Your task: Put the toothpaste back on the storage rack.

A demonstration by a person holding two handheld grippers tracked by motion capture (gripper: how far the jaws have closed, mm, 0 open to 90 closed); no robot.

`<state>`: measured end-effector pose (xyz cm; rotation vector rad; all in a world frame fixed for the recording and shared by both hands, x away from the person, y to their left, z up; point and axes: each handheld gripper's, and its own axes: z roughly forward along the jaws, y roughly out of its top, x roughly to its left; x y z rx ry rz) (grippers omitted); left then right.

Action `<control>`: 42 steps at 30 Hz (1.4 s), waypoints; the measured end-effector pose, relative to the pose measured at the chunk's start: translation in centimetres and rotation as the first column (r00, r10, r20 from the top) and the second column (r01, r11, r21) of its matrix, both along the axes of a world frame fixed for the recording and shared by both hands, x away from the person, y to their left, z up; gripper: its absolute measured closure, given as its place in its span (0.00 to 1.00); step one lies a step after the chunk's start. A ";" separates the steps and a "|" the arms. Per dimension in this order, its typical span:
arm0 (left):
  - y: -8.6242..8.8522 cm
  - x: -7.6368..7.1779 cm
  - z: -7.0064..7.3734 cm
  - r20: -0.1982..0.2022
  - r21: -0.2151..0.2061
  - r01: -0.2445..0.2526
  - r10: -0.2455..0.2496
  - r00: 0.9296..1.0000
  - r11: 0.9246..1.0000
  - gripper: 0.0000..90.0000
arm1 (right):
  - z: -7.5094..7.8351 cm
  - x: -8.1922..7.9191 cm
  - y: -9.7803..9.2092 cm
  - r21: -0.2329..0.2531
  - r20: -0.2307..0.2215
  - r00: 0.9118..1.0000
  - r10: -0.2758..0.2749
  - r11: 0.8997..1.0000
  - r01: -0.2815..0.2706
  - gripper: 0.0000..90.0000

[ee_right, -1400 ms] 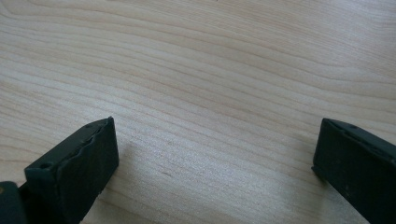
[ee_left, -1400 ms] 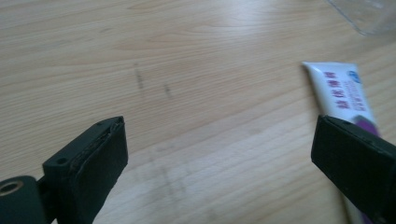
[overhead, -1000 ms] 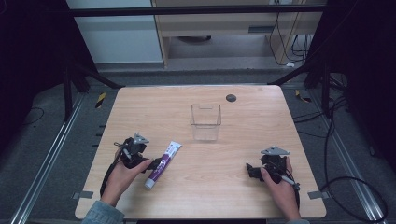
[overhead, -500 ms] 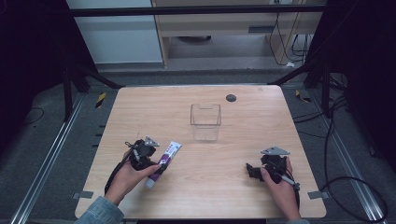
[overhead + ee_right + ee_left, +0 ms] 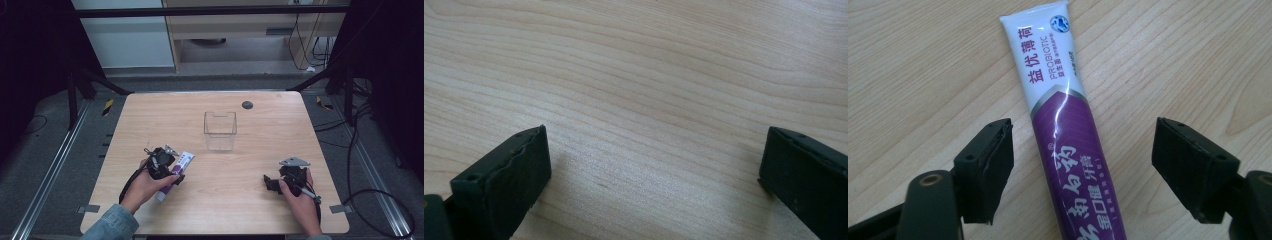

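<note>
Left gripper (image 5: 167,162) sits over the toothpaste tube (image 5: 174,172) near the front left of the bench (image 5: 280,125). In the left gripper view the fingers (image 5: 985,165) stand wide, one on each side of the tube (image 5: 1063,145), neither touching it. The tube lies flat on the wood between them, purple body toward the camera, white crimped end pointing away.

Long axis: in the high view it runs from the near left up toward the far right, roughly aimed at the clear plastic box (image 5: 220,130) standing near mid-bench. The fingers straddle that axis across its width, which is the relation the next move depends on. Judgement: closing now would pinch the tube across its purple body, a fair hold; the tube is soft, so a hard squeeze could dent it or let it slip.

Left gripper is plainly the nearer one. Right gripper (image 5: 280,181) rests near the front right of the bench, well apart from the tube. In the right gripper view its fingers (image 5: 509,175) are also wide, with bare wood between them and nothing held.

Clear box looks empty, upright, open side up, apart from both grippers. A small dark round spot (image 5: 247,105) lies on the bench beyond it; cannot tell what it is.

Judgement on the step in hand: grasp lined up, not yet closed. The box is the likely destination, though that is a guess from the layout.
</note>
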<state>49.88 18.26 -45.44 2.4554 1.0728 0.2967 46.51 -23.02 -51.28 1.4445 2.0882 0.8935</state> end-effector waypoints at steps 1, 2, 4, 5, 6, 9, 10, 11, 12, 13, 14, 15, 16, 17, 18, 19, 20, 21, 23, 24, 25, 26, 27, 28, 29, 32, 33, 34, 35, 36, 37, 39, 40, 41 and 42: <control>0.0 0.0 0.0 0.000 0.000 0.000 0.000 1.000 1.000 0.28 | 0.0 0.0 0.0 0.000 0.000 1.000 0.000 1.000 0.000 0.00; -0.1 0.1 0.0 -0.006 0.003 0.004 -0.004 1.000 1.000 0.28 | 0.0 0.0 0.0 0.001 0.000 1.000 0.000 1.000 0.000 0.00; -0.3 0.2 -0.2 -0.011 0.007 0.007 -0.007 1.000 1.000 0.32 | 0.0 0.0 0.0 0.000 0.000 1.000 0.000 1.000 0.000 0.00; -0.4 0.3 -0.2 -0.015 0.015 0.012 -0.012 1.000 1.000 0.32 | 0.0 0.0 0.0 -0.001 0.000 1.000 -0.001 1.000 0.001 0.00; -0.5 0.4 -0.4 -0.021 0.016 0.010 -0.009 1.000 1.000 0.34 | 0.0 0.0 0.0 0.000 0.000 1.000 0.000 1.000 0.000 0.00; -0.7 0.5 -0.5 -0.025 0.029 0.014 -0.013 1.000 0.999 0.36 | 0.0 0.0 0.0 0.000 0.000 1.000 0.000 1.000 0.000 0.00; -0.7 0.7 -0.7 -0.028 0.040 0.019 -0.018 0.999 0.999 0.37 | 0.0 0.0 0.0 0.003 0.000 1.000 -0.001 1.000 0.001 0.00; -0.7 0.8 -0.8 -0.030 0.038 0.015 -0.014 0.999 0.999 0.38 | 0.0 0.0 0.0 0.000 0.000 1.000 -0.001 1.000 0.001 0.00; -0.7 0.9 -0.8 -0.033 0.038 0.012 -0.010 0.999 0.999 0.40 | 0.0 0.0 0.0 0.000 0.000 1.000 -0.001 1.000 0.001 0.00; -0.7 0.9 -0.8 -0.033 0.038 0.012 -0.010 0.999 0.999 0.40 | 0.0 0.0 0.0 0.000 0.000 1.000 0.000 1.000 0.000 0.00; -0.7 1.0 -0.9 -0.034 0.042 0.014 -0.013 0.999 0.999 0.40 | 0.0 0.0 0.0 0.000 0.000 1.000 0.000 1.000 0.000 0.00; -0.7 1.2 -1.0 -0.039 0.040 0.008 -0.007 0.999 0.999 0.41 | 0.0 0.0 0.0 0.000 0.000 1.000 0.000 1.000 0.000 0.00; -0.6 1.3 -1.1 -0.046 0.043 0.007 -0.005 0.999 0.999 0.43 | 0.0 0.0 0.0 -0.001 0.000 1.000 -0.001 1.000 0.001 0.00; -0.6 1.4 -1.1 -0.047 0.047 0.009 -0.007 0.999 0.999 0.44 | 0.0 0.0 0.0 0.000 0.000 1.000 0.000 1.000 0.000 0.00; -0.6 1.5 -1.2 -0.051 0.045 0.005 -0.002 0.999 0.999 0.44 | 0.0 0.0 0.0 0.000 0.000 1.000 0.000 1.000 0.000 0.00; -0.6 1.5 -1.2 -0.051 0.045 0.005 -0.002 0.999 0.999 0.45 | 0.0 0.0 0.0 0.000 0.000 1.000 0.000 1.000 0.000 0.00; -0.6 1.7 -1.3 -0.056 0.049 0.006 -0.003 0.998 0.999 0.45 | 0.0 0.0 0.0 0.000 0.000 1.000 -0.001 1.000 0.001 0.00; -0.6 1.8 -1.4 -0.057 0.049 0.005 -0.002 0.998 0.999 0.46 | 0.0 0.0 0.0 0.000 0.000 1.000 0.000 1.000 0.000 0.00; -0.6 1.9 -1.5 -0.063 0.045 -0.003 0.005 0.998 0.999 0.47 | 0.0 0.0 0.0 0.001 0.000 1.000 0.000 1.000 0.000 0.00; -0.6 1.9 -1.6 -0.063 0.047 0.000 0.003 0.998 0.999 0.47 | 0.0 0.0 0.0 0.000 0.000 1.000 0.000 1.000 0.000 0.00; -0.6 2.0 -1.6 -0.064 0.046 -0.001 0.004 0.998 0.999 0.48 | 0.0 0.0 0.0 0.000 0.000 1.000 -0.001 1.000 0.001 0.00; -0.7 2.0 -1.6 -0.067 0.044 -0.002 0.005 0.998 0.999 0.49 | 0.0 0.0 0.0 -0.001 0.000 1.000 0.000 1.000 0.000 0.00; -0.7 2.1 -1.6 -0.068 0.044 -0.004 0.007 0.998 0.999 0.49 | 0.0 0.0 0.0 -0.001 0.000 1.000 0.000 1.000 0.000 0.00; -0.7 2.1 -1.7 -0.067 0.047 -0.003 0.007 0.998 0.999 0.49 | 0.0 0.0 0.0 0.003 0.000 1.000 0.000 1.000 0.000 0.00; -0.7 2.2 -1.7 -0.065 0.051 -0.001 0.004 0.998 0.999 0.50 | 0.0 0.0 0.0 -0.001 0.000 1.000 -0.001 1.000 0.001 0.00; -0.7 2.4 -1.7 -0.068 0.051 -0.003 0.006 0.998 0.999 0.51 | 0.0 0.0 0.0 0.001 0.000 1.000 0.000 1.000 0.000 0.00; -0.7 2.5 -1.7 -0.066 0.049 -0.005 0.008 0.998 0.999 0.52 | 0.0 0.0 0.0 0.000 0.000 1.000 -0.001 1.000 0.001 0.00; -0.7 2.5 -1.7 -0.067 0.048 -0.006 0.009 0.998 0.999 0.52 | 0.0 0.0 0.0 0.000 0.000 1.000 0.000 1.000 0.000 0.00; -0.7 2.5 -1.7 -0.067 0.048 -0.006 0.009 0.998 0.999 0.52 | 0.0 0.0 0.0 0.000 0.000 1.000 0.000 1.000 0.000 0.00; -0.7 2.6 -1.7 -0.068 0.047 -0.007 0.010 0.998 0.999 0.53 | 0.0 0.0 0.0 0.000 0.000 1.000 0.000 1.000 0.000 0.00; -0.7 2.6 -1.7 -0.070 0.042 -0.010 0.013 0.997 0.999 0.53 | 0.0 0.0 0.0 0.000 0.000 1.000 0.000 1.000 0.000 0.00; -0.7 2.6 -1.7 -0.070 0.046 -0.006 0.009 0.998 0.999 0.54 | 0.0 0.0 0.0 0.000 0.000 1.000 0.000 1.000 0.000 0.00; -0.8 2.6 -1.7 -0.064 0.052 -0.004 0.007 0.998 0.999 0.54 | 0.0 0.0 0.0 -0.001 0.000 1.000 -0.001 1.000 0.001 0.00; -0.9 2.6 -1.7 -0.062 0.055 -0.004 0.007 0.998 0.998 0.54 | 0.0 0.0 0.0 0.000 0.000 1.000 0.000 1.000 0.000 0.00; -0.9 2.6 -1.7 -0.062 0.055 -0.004 0.007 0.998 0.998 0.54 | 0.0 0.0 0.0 0.000 0.000 1.000 0.000 1.000 0.000 0.00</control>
